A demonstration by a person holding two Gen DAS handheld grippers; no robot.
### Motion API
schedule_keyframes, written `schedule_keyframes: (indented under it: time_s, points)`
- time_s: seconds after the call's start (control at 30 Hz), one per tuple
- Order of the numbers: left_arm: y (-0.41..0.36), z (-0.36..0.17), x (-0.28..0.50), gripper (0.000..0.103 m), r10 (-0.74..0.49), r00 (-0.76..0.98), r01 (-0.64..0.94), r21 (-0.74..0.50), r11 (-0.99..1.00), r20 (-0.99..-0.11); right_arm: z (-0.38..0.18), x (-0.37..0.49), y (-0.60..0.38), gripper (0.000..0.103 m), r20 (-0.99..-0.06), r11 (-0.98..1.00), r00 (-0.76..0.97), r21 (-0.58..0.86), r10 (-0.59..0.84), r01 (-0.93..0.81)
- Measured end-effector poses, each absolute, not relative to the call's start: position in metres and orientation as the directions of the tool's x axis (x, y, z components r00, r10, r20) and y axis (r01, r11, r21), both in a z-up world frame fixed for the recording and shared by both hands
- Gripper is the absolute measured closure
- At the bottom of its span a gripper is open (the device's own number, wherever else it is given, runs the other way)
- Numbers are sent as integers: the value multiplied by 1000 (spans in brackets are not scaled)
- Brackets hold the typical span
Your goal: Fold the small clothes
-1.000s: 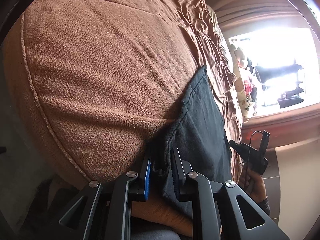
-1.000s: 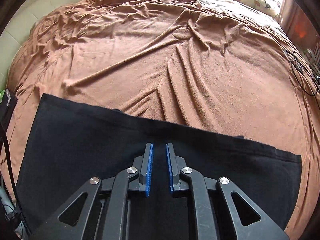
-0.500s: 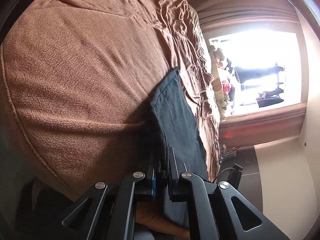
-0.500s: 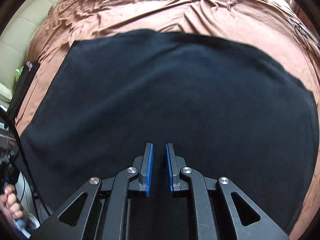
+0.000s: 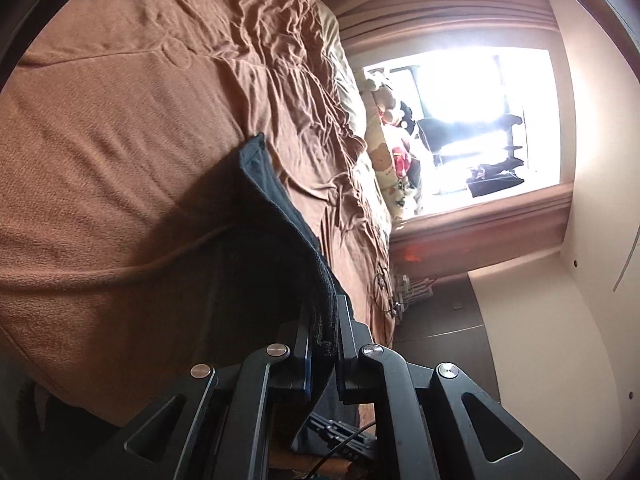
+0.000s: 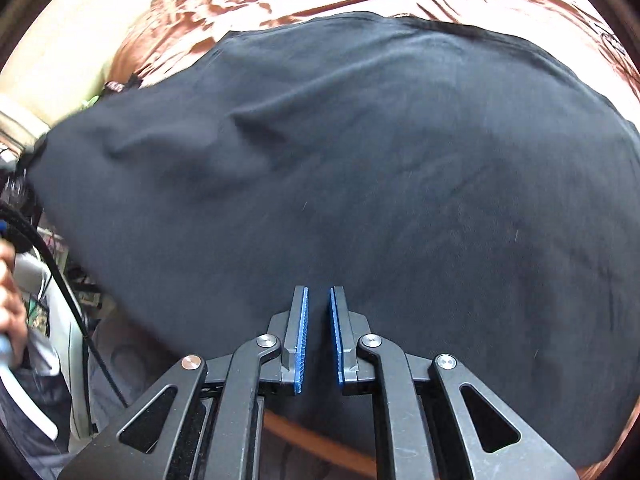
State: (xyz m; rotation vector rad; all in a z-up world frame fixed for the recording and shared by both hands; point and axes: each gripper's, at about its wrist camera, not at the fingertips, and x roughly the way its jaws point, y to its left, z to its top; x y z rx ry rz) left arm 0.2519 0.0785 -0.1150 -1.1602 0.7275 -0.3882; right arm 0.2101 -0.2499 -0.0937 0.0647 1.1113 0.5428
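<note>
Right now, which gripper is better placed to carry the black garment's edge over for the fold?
Left. The left gripper is shut on the black garment at its bunched edge, above the brown bedspread. The right gripper lies over the cloth; a grip isn't clear.

You are looking at a black garment (image 6: 360,184), plain, soft knit, spread wide and lifted above the brown bed cover (image 5: 120,140). One bunched edge (image 5: 324,316) is pinched and raised at your left. The far hem hangs free, with gentle ripples across the cloth.
</note>
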Motion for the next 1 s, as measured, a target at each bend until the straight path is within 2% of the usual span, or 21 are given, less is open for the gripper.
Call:
schedule_keyframes:
  time_s: [0.3, 0.77, 0.87, 1.0]
  points:
    - [38, -71, 269, 95, -689, 672, 15, -925, 379, -272, -96, 183, -270, 96, -804, 845, 322, 371, 500, -386]
    - [-47, -21, 299, 95, -782, 568, 152, -901, 407, -257, -57, 131, -371, 94, -673, 851, 522, 439, 524, -289]
    - [-61, -17, 304, 95, -795, 550, 166, -899, 406, -257, -56, 119, -385, 87, -650, 841, 539, 471, 535, -266]
    - [-81, -12, 311, 95, -812, 525, 185, -897, 402, -256, -57, 103, -408, 62, -622, 839, 578, 489, 528, -240]
